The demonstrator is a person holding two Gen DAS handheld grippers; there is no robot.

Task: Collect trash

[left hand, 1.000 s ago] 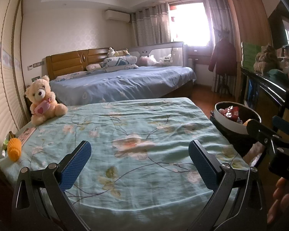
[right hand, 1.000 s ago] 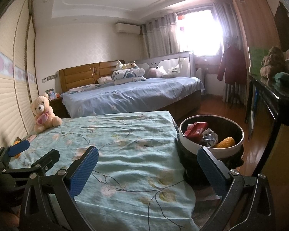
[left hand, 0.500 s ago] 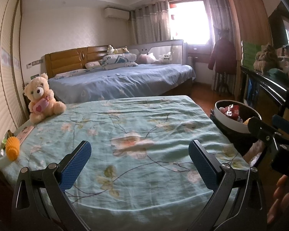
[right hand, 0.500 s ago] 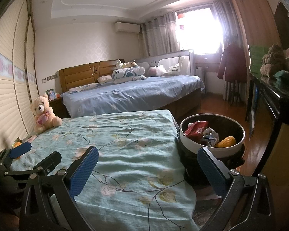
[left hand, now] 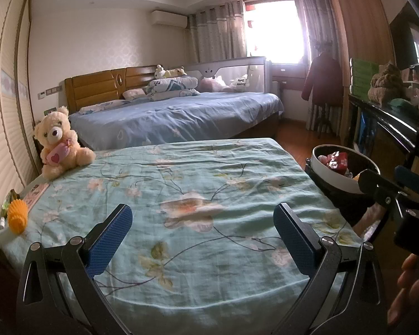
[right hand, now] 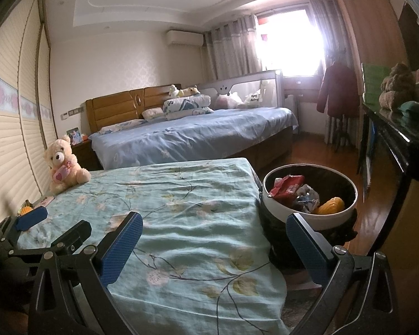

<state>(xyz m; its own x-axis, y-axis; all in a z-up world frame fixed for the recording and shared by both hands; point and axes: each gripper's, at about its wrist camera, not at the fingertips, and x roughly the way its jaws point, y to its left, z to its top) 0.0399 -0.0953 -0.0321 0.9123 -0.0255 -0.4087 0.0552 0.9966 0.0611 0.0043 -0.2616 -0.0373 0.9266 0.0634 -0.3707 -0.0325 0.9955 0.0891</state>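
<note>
Left wrist view looks out over the small bed with the pale green floral cover (left hand: 198,195), and my left gripper (left hand: 202,240) hangs above its near end with the blue-padded fingers spread wide and nothing between them. At the far left corner of that cover a cream teddy bear holding a pink heart (left hand: 60,145) sits upright, and at the near left edge lies a small orange knobbly ball (left hand: 17,217) beside a green crinkled wrapper (left hand: 9,199). Just off the bed's right side stands the round black bin with the white rim (left hand: 340,184), and my right gripper (left hand: 388,184) shows in front of it, with my fingers (left hand: 407,287) at the frame's lower edge. From the right wrist view, my right gripper (right hand: 213,248) is also wide apart and empty, straddling the bed's right edge and the bin (right hand: 307,217). Inside the bin I can see a red crumpled packet (right hand: 287,185), some silvery wrapping (right hand: 307,198) and a yellow corn cob (right hand: 331,205). Beyond stands a large blue-covered bed with a wooden headboard (right hand: 192,136).
</note>
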